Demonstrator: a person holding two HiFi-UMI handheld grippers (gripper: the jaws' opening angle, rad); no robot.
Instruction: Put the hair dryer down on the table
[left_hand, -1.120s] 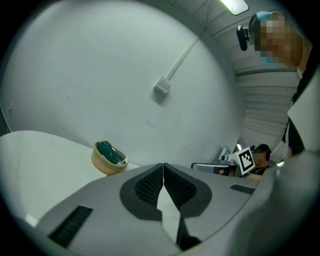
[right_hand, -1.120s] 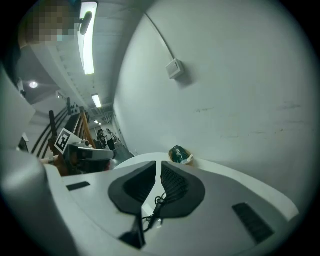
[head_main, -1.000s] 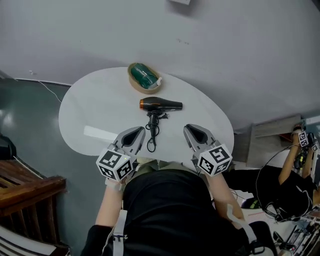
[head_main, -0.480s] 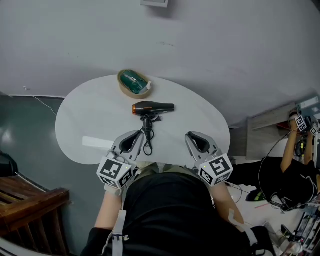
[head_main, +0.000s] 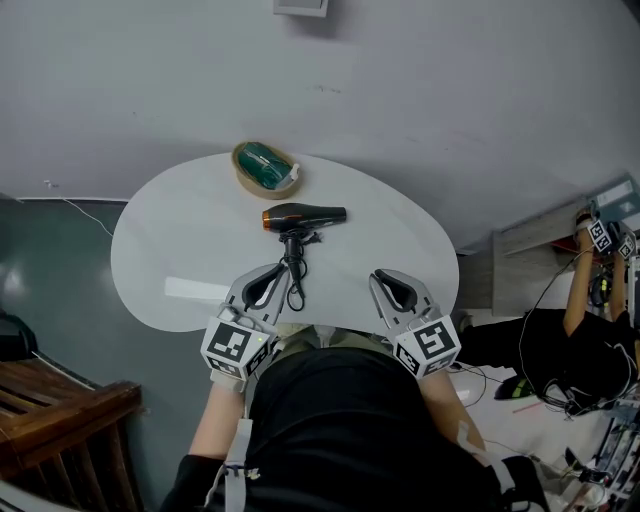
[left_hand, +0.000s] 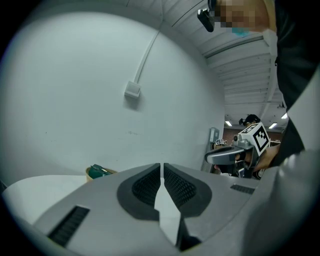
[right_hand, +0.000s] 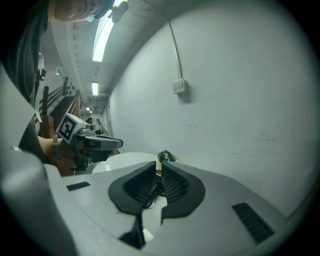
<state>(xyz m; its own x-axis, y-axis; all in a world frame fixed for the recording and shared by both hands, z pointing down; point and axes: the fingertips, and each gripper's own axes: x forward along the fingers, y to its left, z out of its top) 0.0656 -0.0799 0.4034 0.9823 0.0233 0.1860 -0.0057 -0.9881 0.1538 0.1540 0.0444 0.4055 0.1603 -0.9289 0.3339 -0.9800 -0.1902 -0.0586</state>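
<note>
Lying on its side near the middle of the tabletop (head_main: 180, 240), the hair dryer (head_main: 303, 215) looks already set down, so the placing step seems done. Left tongs (head_main: 272, 277) and right tongs (head_main: 385, 280) are clenched on nothing, clear of it. The next move likely calls only for drawing back.
</note>
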